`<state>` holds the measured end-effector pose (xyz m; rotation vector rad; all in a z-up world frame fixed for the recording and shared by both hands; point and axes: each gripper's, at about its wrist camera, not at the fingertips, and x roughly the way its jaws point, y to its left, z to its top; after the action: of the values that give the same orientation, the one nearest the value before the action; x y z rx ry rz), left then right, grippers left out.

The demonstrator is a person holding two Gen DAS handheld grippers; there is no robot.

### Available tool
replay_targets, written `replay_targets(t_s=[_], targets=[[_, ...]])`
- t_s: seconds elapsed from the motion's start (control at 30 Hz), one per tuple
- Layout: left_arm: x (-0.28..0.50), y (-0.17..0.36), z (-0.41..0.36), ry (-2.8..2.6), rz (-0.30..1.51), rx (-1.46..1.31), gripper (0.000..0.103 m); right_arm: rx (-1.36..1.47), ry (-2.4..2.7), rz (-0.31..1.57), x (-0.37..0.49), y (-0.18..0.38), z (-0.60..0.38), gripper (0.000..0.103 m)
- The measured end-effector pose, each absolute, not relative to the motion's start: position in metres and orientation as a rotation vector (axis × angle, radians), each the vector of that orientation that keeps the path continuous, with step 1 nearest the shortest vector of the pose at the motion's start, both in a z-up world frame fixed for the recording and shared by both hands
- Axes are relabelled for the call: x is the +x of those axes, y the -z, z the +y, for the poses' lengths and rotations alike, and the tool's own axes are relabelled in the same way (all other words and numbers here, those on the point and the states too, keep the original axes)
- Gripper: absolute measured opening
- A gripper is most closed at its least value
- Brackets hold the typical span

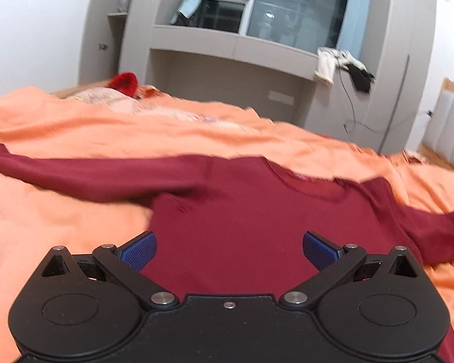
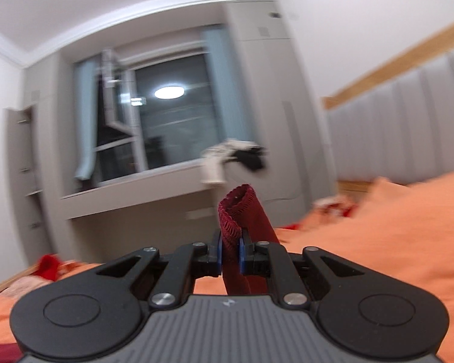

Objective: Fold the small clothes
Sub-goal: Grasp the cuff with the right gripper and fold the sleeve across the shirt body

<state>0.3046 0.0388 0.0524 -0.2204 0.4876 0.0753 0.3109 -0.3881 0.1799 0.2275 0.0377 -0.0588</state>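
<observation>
Maroon long-sleeved knit top (image 1: 257, 220) lies flat on orange bedsheet (image 1: 60, 242). Right gripper (image 2: 230, 255) fingers clenched on its sleeve cuff (image 2: 237, 211); left gripper (image 1: 229, 249) released, hovering over it. Step: sleeve fold. Next: carry cuff across torso, release.

Orange bedsheet (image 1: 75, 127) spread on bed. Dark window (image 1: 293, 9) seen behind, white and black clothes (image 1: 342, 66) draped over sill. Grey padded headboard (image 2: 408, 115) at right.
</observation>
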Motion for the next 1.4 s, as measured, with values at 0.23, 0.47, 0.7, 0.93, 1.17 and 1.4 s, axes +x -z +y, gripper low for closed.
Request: replay_targets(t_s=[0.23,0.47,0.7,0.93,1.17,1.4], targets=[[0.304,-0.060,0.075,-0.144,0.469,-0.305,0.103,0.165,-0.198,0.060,0.321,-0.183,-0.268,0.011],[0.310,-0.052,0.103,-0.215,0.509,-0.365,0.102,0.046,-0.397,0.193,0.323,-0.125,-0.160,0.011],[0.313,-0.048,0.117,-0.243,0.519,-0.399,0.102,-0.081,-0.510,0.356,0.310,-0.058,-0.100,0.011],[0.319,-0.044,0.108,-0.194,0.514,-0.380,0.102,-0.124,-0.599,0.452,0.284,-0.034,-0.105,0.065],[0.327,-0.036,0.076,-0.046,0.502,-0.337,0.103,-0.077,-0.561,0.469,0.281,-0.045,-0.180,0.092],[0.352,-0.009,0.041,-0.077,0.631,-0.206,0.102,-0.001,-0.225,0.432,0.337,-0.053,-0.275,0.096]])
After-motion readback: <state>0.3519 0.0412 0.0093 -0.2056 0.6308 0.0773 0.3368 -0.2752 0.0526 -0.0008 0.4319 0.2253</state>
